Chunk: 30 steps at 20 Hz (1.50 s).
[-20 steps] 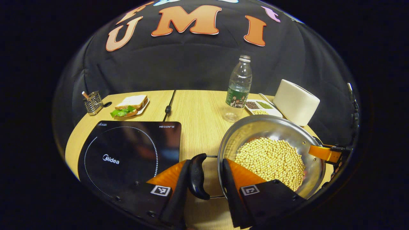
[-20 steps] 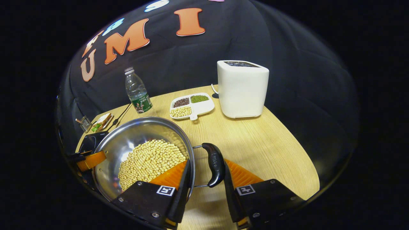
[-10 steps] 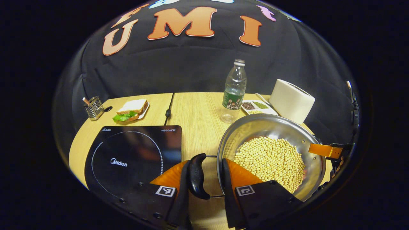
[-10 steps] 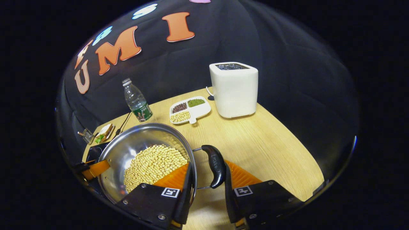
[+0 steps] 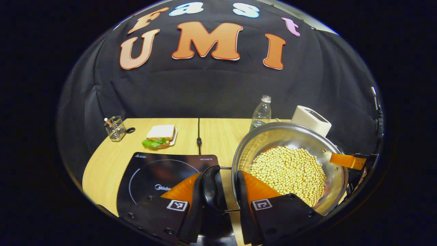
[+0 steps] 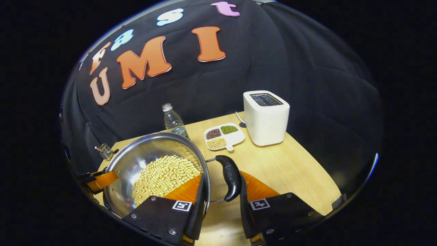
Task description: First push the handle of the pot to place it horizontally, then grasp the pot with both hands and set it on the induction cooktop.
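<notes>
Now pot apparently higher, nearer cooktop

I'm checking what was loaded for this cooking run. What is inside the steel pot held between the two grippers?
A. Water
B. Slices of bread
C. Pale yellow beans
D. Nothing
C: in the left gripper view the pot holds a heap of pale yellow beans, and the right gripper view shows the same heap inside its shiny wall.
</notes>
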Each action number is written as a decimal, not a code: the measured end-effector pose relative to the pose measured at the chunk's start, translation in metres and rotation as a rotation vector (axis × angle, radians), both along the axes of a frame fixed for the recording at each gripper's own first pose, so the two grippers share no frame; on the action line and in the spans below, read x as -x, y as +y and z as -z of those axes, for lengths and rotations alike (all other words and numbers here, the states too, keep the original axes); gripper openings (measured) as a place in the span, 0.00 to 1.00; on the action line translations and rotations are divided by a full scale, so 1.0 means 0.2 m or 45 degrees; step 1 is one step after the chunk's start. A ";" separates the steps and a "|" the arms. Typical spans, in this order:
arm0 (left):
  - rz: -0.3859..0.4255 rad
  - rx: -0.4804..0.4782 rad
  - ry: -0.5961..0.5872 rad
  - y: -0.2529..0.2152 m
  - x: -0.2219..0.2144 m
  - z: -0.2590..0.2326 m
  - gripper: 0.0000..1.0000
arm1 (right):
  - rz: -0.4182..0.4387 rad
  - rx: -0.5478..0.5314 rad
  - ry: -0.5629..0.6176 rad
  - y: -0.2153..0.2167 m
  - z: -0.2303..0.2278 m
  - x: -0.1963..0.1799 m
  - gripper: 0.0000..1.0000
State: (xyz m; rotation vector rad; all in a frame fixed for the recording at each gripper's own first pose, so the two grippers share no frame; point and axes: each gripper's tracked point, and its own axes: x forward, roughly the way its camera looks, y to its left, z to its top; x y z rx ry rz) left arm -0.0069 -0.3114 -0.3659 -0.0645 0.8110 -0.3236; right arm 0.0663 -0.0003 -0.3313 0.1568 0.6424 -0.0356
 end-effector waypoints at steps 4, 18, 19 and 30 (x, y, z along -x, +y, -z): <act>-0.047 0.004 -0.011 0.21 -0.03 -0.09 0.54 | -0.045 0.005 -0.031 0.21 -0.11 0.01 0.47; -0.205 -0.055 0.010 0.99 -0.11 -0.05 0.52 | -0.215 -0.023 0.000 0.94 -0.11 0.00 0.48; -0.210 -0.062 0.014 1.04 -0.11 -0.03 0.52 | -0.222 -0.026 0.007 0.98 -0.09 0.00 0.48; -0.243 -0.065 0.108 1.31 -0.10 0.23 0.51 | -0.253 -0.011 0.097 1.26 0.14 0.03 0.47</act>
